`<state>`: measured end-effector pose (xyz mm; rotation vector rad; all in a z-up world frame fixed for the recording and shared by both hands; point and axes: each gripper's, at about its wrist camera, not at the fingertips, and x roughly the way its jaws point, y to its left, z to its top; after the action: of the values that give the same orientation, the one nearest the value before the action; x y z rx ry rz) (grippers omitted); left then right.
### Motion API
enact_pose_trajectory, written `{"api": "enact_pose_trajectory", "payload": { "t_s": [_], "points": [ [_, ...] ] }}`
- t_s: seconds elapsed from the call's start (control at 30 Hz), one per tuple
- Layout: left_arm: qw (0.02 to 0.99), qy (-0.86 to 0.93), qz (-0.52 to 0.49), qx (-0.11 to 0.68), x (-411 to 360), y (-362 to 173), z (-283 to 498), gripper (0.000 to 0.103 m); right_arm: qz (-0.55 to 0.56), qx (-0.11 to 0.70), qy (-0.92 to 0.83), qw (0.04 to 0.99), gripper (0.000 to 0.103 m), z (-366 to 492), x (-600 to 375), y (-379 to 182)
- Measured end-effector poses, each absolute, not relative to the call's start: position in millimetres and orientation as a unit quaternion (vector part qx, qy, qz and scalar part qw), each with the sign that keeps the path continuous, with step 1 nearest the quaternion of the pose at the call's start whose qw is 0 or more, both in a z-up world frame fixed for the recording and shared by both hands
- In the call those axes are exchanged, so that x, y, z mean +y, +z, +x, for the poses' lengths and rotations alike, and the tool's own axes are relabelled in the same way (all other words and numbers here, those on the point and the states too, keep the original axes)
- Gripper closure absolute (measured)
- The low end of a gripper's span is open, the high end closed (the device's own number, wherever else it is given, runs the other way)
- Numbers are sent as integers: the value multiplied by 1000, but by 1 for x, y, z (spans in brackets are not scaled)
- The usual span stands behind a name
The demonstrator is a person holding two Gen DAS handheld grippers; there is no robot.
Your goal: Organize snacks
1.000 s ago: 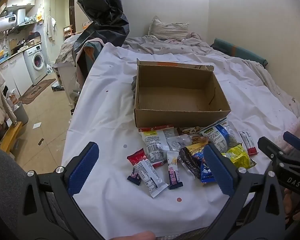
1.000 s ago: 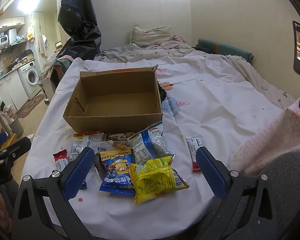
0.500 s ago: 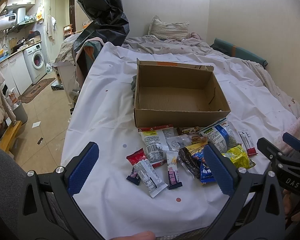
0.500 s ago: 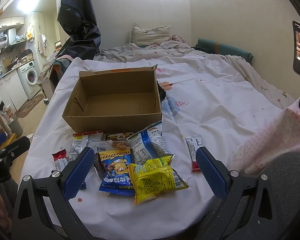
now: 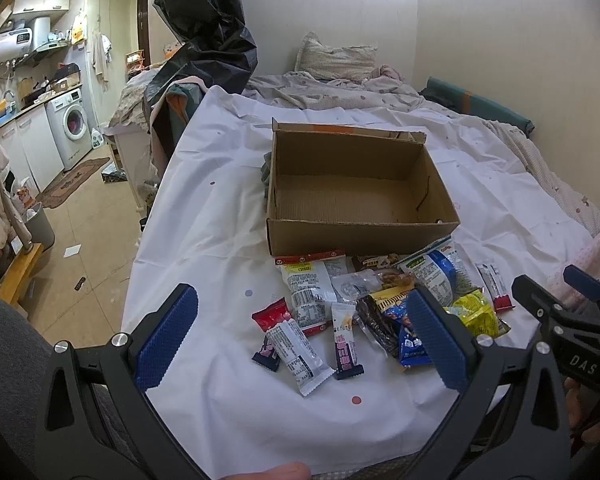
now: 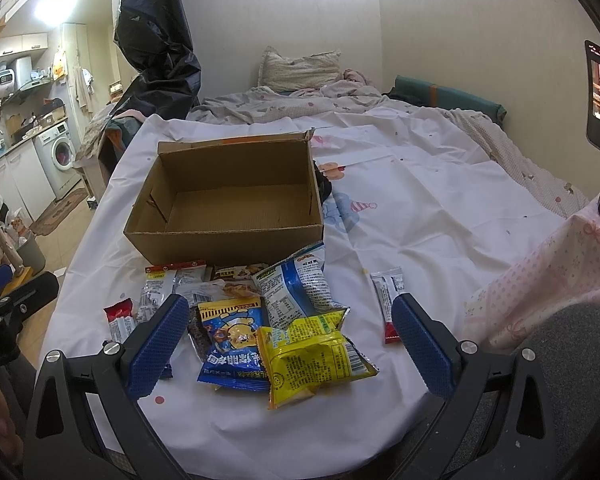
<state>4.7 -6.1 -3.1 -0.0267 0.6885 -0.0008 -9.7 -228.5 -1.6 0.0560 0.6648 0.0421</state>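
Note:
An empty brown cardboard box (image 5: 360,196) (image 6: 236,200) sits on a white sheet. In front of it lies a pile of snack packets: a yellow bag (image 6: 308,356) (image 5: 478,314), a blue bear bag (image 6: 232,344), a blue-white bag (image 6: 296,292) (image 5: 436,272), a white bar (image 5: 300,352), a purple-ended bar (image 5: 346,342), a small red packet (image 5: 272,314), and a red-ended stick (image 6: 390,300) apart at the right. My left gripper (image 5: 300,332) is open and empty, near the white bar. My right gripper (image 6: 288,336) is open and empty, near the yellow and blue bags.
The sheet covers a bed with a pillow (image 5: 336,60) and rumpled quilt behind. A black bag (image 5: 204,40) hangs at the back left. The bed's left edge drops to a tiled floor (image 5: 88,216) with a washing machine (image 5: 74,128). Pink dotted fabric (image 6: 548,280) lies at right.

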Motion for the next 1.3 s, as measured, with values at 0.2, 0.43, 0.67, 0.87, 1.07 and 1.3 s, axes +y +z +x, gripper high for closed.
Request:
{"api": "enact_pose_trajectory", "payload": {
  "t_s": [0.2,0.43,0.67,0.87,1.07,1.3],
  "points": [
    [942,0,-15,334,-6,0,5,0,26,325,22,945,0,-11,-228,0],
    [942,-1,-19,336,-4,1,4,0,26,324,21,945,0,-9,-229,-4],
    [941,-1,-20,337,-3,1,4,0,25,324,22,945,0,-9,-229,-3],
    [941,-3,-20,339,-1,0,4,0,28,329,19,944,0,-9,-229,-4],
    [940,-1,-17,340,-1,0,3,0,28,326,19,945,0,-10,-229,-2],
    [940,2,-14,340,-2,0,2,0,30,325,22,945,0,-11,-229,-1]
  ]
}}
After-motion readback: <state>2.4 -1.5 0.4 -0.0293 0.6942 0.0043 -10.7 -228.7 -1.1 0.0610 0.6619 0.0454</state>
